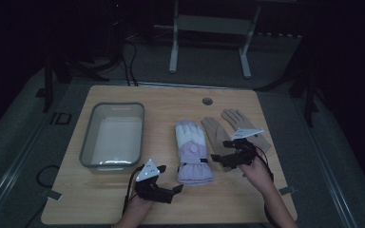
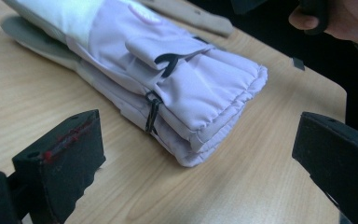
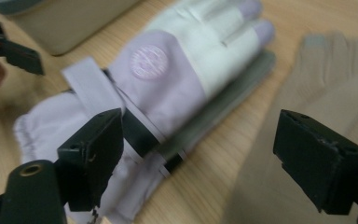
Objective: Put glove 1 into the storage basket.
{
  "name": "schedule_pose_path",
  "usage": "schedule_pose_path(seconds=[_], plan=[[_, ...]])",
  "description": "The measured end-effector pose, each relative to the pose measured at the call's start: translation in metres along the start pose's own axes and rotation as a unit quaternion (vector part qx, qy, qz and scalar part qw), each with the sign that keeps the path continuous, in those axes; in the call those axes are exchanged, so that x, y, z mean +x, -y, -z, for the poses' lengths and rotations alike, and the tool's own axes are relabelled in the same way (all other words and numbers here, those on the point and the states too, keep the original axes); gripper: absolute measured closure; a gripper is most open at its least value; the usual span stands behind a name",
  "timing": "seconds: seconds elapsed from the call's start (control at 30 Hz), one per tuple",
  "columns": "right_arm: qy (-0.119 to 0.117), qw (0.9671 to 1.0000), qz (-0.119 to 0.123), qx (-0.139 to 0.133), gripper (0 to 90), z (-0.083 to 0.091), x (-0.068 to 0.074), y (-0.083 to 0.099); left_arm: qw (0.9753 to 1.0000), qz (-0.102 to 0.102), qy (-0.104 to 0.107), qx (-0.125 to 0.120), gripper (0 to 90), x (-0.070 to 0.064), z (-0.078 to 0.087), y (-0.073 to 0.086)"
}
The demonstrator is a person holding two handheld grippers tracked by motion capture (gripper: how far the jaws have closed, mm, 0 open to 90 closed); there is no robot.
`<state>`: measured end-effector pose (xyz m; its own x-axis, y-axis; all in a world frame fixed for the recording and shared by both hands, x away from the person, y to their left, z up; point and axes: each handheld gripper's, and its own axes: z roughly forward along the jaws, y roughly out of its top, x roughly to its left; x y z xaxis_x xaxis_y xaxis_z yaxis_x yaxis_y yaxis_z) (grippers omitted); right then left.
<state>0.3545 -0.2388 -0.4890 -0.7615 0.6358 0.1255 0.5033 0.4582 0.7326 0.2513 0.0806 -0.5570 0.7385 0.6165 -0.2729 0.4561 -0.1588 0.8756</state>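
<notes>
Dim room, dark floor, and a pale wooden table [image 1: 171,199] in front of me. Far left on it sits a grey plastic tub [image 1: 112,135], well apart from the rest. My left gripper [image 1: 173,190] hovers near the table's front edge, jaws spread wide and holding nothing; in the left gripper view they frame the gathered cuff of the lilac-and-white ski gloves [image 2: 186,88], which lie just ahead without touching either jaw. That padded pair [image 1: 191,151] is stacked flat at the middle of the table, fingers pointing away from me, cuff towards me. Just right of it lie the tan gloves [image 1: 235,126], flat, fingers away. My right gripper [image 1: 222,159] hangs over their near end, beside the ski gloves' strap, jaws parted and empty.
</notes>
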Motion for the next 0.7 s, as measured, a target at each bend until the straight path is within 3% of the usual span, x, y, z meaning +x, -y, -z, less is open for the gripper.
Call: schedule_pose_path(seconds=[0.1,0.27,0.3,0.37,0.47,0.5,0.6,0.7], plan=[[0.012,0.9998,-0.018,0.0,13.0,0.0,-0.002,0.004,0.9998,-0.012,-0.006,0.018,2.1,-0.002,-0.002,-0.007],[0.012,0.9994,-0.032,-0.005,16.3,-0.003,-0.002,0.005,0.9995,-0.007,-0.001,0.03,4.6,-0.003,-0.006,-0.021],[0.013,0.9993,-0.035,-0.003,26.7,-0.006,0.0,0.003,0.9991,-0.013,-0.012,0.038,8.3,-0.005,-0.007,-0.032],[0.012,0.9989,-0.045,-0.011,31.9,-0.009,0.0,0.0,0.9985,-0.006,-0.025,0.048,12.9,-0.005,-0.009,-0.04],[0.01,0.9984,-0.053,-0.014,41.4,-0.017,0.002,-0.006,0.9961,0.026,-0.034,0.077,16.2,0.0,-0.015,-0.048],[0.008,0.998,-0.061,-0.013,43.7,-0.02,0.002,-0.007,0.9939,0.027,-0.058,0.09,21.8,0.002,-0.019,-0.049],[0.002,0.9971,-0.076,-0.006,47.4,-0.032,0.0,-0.009,0.9907,0.06,-0.05,0.112,23.8,0.009,-0.028,-0.046],[0.005,0.9961,-0.087,0.012,46.8,-0.043,-0.001,-0.005,0.9873,0.066,-0.045,0.137,23.8,0.011,-0.038,-0.039]])
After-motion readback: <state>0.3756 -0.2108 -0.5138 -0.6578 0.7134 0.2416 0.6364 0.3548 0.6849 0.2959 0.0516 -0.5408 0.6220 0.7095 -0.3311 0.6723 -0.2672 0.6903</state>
